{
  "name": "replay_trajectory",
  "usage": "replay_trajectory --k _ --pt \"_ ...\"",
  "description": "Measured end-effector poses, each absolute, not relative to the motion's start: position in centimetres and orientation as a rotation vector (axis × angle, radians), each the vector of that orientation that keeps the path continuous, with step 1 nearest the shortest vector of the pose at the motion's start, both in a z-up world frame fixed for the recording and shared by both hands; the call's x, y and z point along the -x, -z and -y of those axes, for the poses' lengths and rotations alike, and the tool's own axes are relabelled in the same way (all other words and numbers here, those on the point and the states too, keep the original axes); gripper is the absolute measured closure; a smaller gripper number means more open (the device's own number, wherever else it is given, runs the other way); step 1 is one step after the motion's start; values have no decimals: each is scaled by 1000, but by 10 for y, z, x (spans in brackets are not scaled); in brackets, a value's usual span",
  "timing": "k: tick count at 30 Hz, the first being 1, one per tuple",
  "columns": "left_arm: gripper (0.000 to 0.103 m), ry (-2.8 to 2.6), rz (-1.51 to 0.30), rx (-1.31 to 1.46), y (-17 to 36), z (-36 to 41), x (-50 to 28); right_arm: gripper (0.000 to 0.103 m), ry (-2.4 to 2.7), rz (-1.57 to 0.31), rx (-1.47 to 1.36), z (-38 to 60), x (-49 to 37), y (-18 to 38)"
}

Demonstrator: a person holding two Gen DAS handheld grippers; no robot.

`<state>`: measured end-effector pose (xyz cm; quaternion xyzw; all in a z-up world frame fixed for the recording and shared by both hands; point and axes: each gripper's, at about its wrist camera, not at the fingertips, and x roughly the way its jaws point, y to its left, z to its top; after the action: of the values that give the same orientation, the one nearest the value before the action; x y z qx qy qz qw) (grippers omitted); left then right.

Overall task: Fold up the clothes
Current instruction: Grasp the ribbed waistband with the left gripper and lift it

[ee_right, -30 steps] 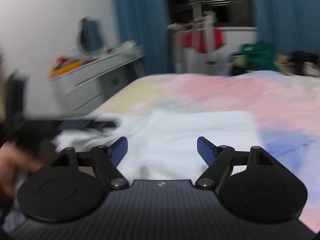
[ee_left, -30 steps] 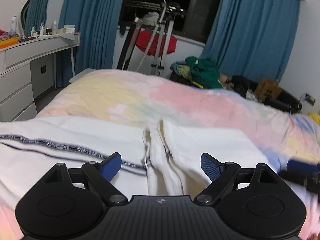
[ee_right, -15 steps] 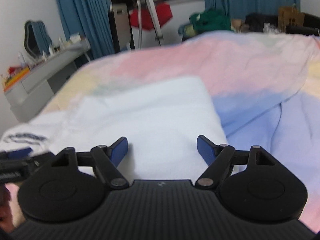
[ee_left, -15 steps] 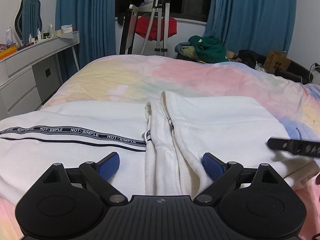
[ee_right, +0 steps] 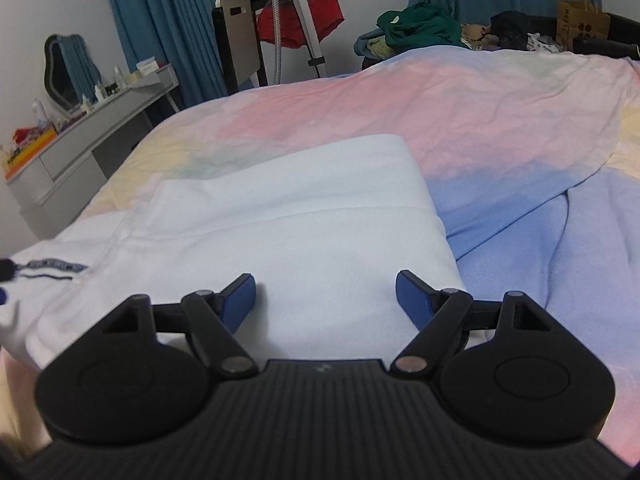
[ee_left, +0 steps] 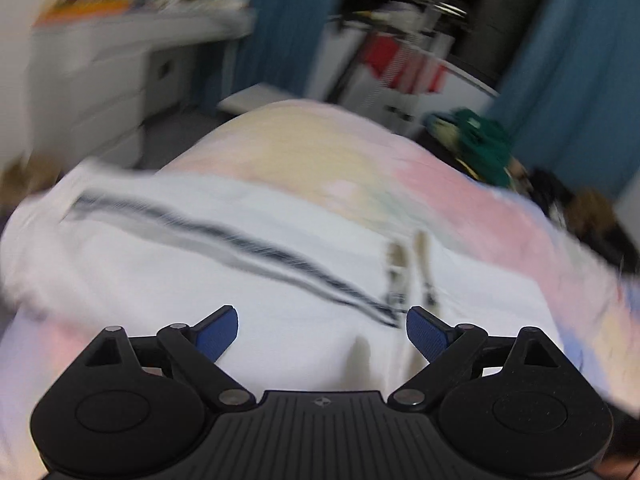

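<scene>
A: Claws first. State?
B: Left gripper [ee_left: 322, 330]: jaws spread wide, nothing between the blue pads, hanging over the white garment. Right gripper [ee_right: 325, 296]: jaws likewise apart, empty, poised over the folded part of the same garment near its right edge.

A: Largest item?
B: Bed [ee_right: 460, 96], one, under a pastel duvet of pink, yellow and blue. It carries everything in play.

A: The task's thing?
B: White sweatshirt [ee_right: 288, 208], one, lying flat across the near side of the bed. Its right portion is folded over into a smooth rectangle; its left portion [ee_left: 168, 248] spreads towards the bed's left edge. A black lettered stripe [ee_left: 240, 240] runs across that left part. The left view is blurred, so the lettering cannot be read there.

A: Off the bed?
B: Blue curtains [ee_right: 160, 24]; grey dressing table [ee_right: 100, 120] by the left wall, cluttered; red garment on a stand [ee_right: 300, 20]; heap of green clothes [ee_right: 416, 26] beyond the far edge.
</scene>
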<state>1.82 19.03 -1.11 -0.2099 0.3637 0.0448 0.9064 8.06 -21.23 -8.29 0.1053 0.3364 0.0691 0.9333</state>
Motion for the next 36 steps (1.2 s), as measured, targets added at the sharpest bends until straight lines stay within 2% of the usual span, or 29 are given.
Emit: replay_trajectory --k 5,10,18,26,30,34,36 --pt "10 -238 -699 803 9 -275 12 24 -143 -702 -224 216 -77 80" --pt "10 -384 -683 858 12 -316 17 25 -140 -707 -232 218 -75 79" --pt "11 -441 -694 1067 52 -344 19 26 -120 -706 -234 215 -73 76" --pt "13 -411 -700 1107 66 -348 15 25 -102 -707 -249 210 -76 75" --pt "21 -385 -688 1109 70 -344 9 25 -102 -707 -221 209 -74 76" --pt "23 -383 -639 1057 70 -333 -6 24 -110 -693 -225 210 -72 74" --pt "30 -433 -650 1003 70 -327 -17 25 -153 -657 -220 206 -67 68"
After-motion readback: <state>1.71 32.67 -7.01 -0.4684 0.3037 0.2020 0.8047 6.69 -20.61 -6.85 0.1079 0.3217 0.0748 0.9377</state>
